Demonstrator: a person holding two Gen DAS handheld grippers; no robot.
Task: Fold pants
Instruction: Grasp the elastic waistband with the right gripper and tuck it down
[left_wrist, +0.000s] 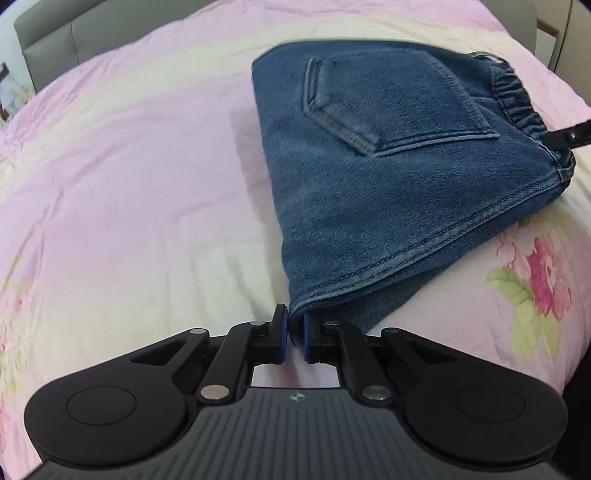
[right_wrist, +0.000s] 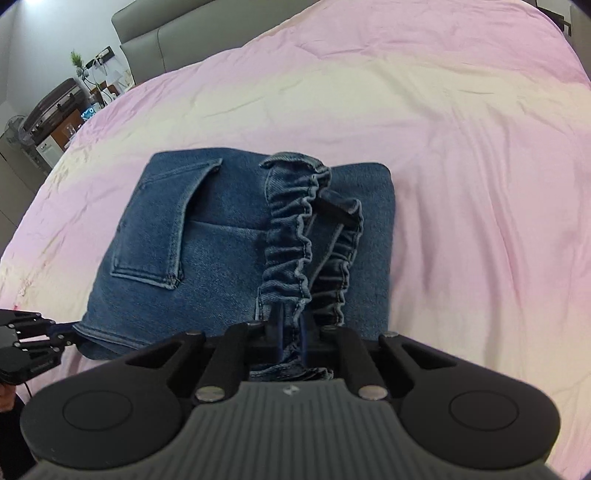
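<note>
The blue denim pants (left_wrist: 373, 162) lie folded into a compact bundle on the pink bed cover (left_wrist: 129, 184), back pocket facing up. My left gripper (left_wrist: 294, 338) is shut on the near corner of the bundle, at its folded seam edge. My right gripper (right_wrist: 291, 332) is shut on the gathered elastic waistband (right_wrist: 288, 243) of the pants (right_wrist: 221, 236), which rises in a ruffled ridge in front of it. The right gripper's fingertip shows at the far right of the left wrist view (left_wrist: 565, 138). The left gripper shows at the left edge of the right wrist view (right_wrist: 33, 339).
The bed cover (right_wrist: 443, 147) spreads wide around the pants, with a flower print near the right edge (left_wrist: 543, 280). A grey padded headboard (right_wrist: 192, 33) stands at the far side. A bedside area with a suitcase and small items (right_wrist: 55, 110) lies at the far left.
</note>
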